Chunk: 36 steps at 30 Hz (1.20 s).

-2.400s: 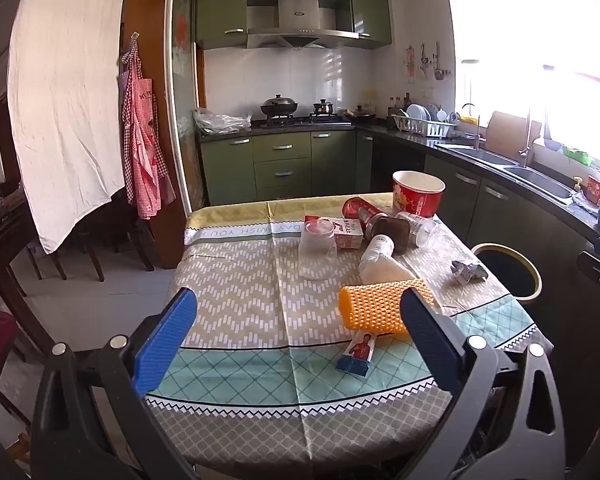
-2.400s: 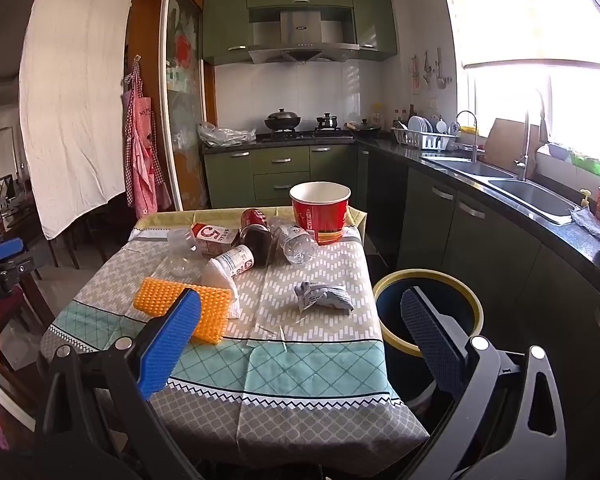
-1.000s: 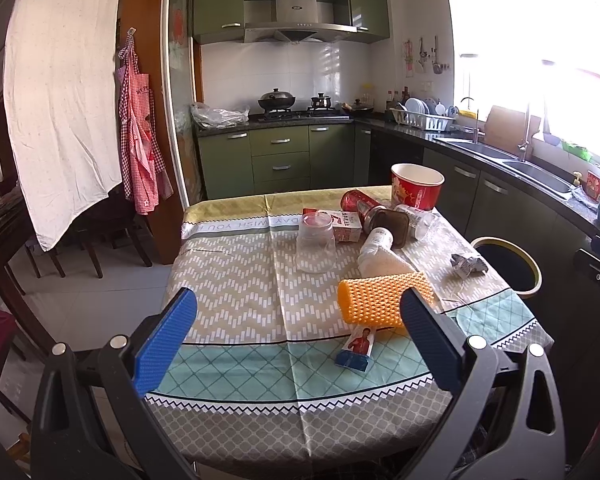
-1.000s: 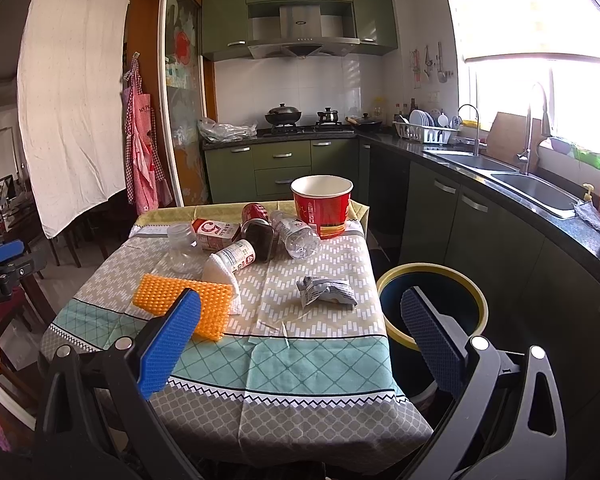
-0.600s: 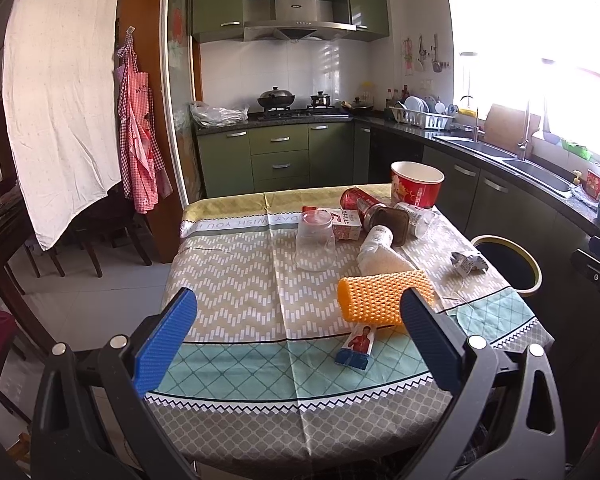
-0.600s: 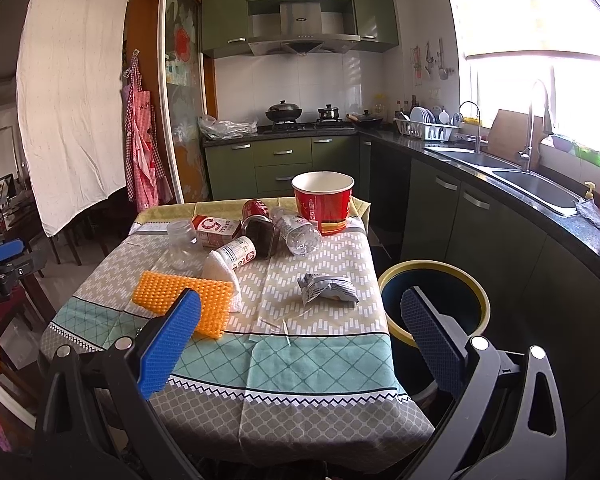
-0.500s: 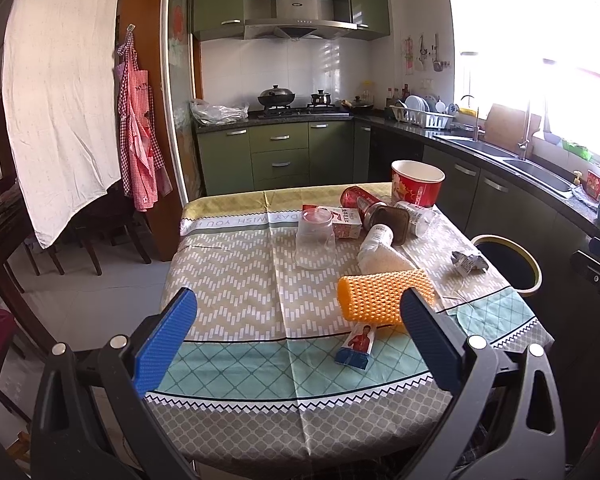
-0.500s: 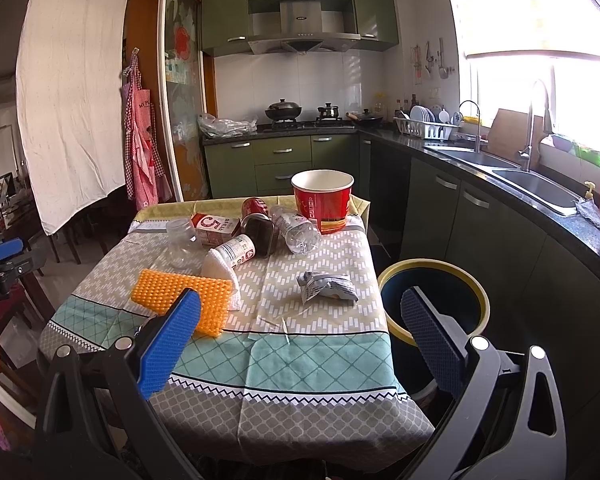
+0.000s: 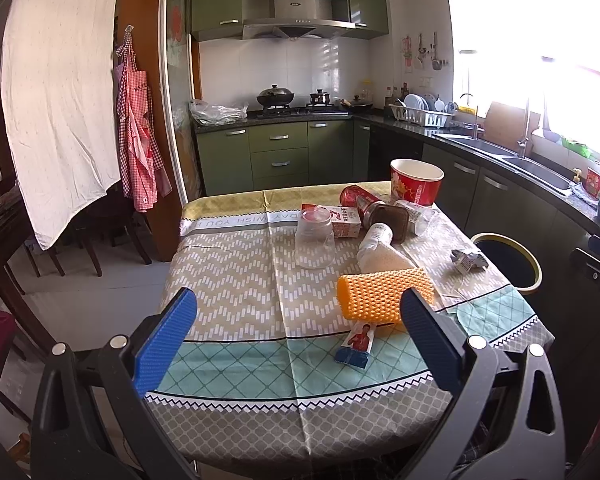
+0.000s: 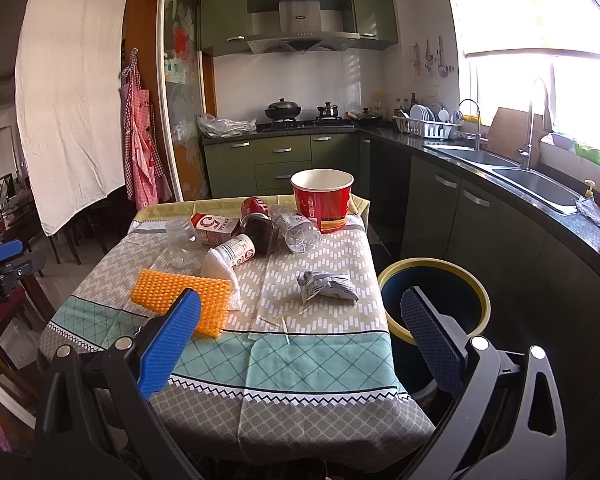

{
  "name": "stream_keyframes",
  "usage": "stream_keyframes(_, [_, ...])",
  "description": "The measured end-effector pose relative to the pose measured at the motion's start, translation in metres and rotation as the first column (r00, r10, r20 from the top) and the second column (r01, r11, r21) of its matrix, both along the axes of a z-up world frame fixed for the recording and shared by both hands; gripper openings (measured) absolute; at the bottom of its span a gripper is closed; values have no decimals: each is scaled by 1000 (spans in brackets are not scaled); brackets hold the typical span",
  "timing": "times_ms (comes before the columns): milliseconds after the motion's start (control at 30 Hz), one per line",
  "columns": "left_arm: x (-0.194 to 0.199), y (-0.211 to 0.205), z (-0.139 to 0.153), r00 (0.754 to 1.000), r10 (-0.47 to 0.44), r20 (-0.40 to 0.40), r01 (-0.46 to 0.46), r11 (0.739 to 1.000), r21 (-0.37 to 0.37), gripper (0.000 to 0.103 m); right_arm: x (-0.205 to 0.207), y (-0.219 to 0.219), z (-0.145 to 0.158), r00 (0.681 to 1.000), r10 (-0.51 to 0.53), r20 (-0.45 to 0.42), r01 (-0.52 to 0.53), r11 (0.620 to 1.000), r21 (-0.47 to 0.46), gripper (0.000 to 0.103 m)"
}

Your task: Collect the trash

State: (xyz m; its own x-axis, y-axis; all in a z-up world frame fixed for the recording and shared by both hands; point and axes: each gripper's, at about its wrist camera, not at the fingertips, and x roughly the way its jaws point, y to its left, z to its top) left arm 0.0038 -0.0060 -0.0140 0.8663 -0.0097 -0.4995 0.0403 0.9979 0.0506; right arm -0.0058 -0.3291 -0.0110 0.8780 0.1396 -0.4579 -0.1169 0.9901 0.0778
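Currently both grippers, left point(image 9: 296, 338) and right point(image 10: 300, 336), gape wide, fingers empty, over the table point(image 10: 312, 364): dimpled orange mesh point(image 10: 180, 294), crumpled, possibly foil wrapper point(image 10: 326, 286).

I see, far: green cabinets point(image 10: 282, 160), range hood point(image 10: 300, 26), wok point(image 10: 283, 111) on the hob; right: sink point(image 10: 540, 186), dish rack point(image 10: 426, 128); left: hanging apron point(image 10: 140, 152), white sheet point(image 10: 72, 120).

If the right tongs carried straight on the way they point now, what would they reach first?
Probably the crumpled silver wrapper on the table; the open right tongs point roughly at it, though depth is hard to judge.
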Motion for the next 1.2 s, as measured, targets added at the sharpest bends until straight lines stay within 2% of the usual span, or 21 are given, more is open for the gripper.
stream_keyframes(333, [1, 0, 0, 1000, -2, -4, 2, 1000, 0, 97, 3, 1, -1, 1000, 6, -12, -6, 1000, -6, 99])
stream_keyframes(500, [17, 1, -4, 998, -21, -56, 21, 1000, -2, 97, 27, -3, 1, 996, 12, -89, -16, 999, -35, 99])
stream_keyframes(600, [37, 4, -6, 991, -36, -125, 36, 999, -8, 97, 52, -9, 7, 988, 35, -150, -41, 998, -37, 99])
stream_keyframes(733, [72, 6, -5, 978, -31, -207, 33, 999, 6, 97, 93, -12, 16, 965, 115, -235, -124, 992, -26, 99])
stream_keyframes(933, [130, 4, 3, 962, -9, -274, 23, 999, 49, 97, 166, -11, 28, 936, 137, -326, -160, 986, -47, 99])
stream_keyframes(1033, [161, 2, 7, 954, 0, -301, 9, 1000, 27, 97, 206, -14, 37, 924, 145, -355, -169, 985, -38, 92])
stream_keyframes(1200, [214, -7, 8, 930, -11, -368, 18, 1000, 15, 97, 281, -23, 47, 883, 157, -442, -168, 986, 14, 79])
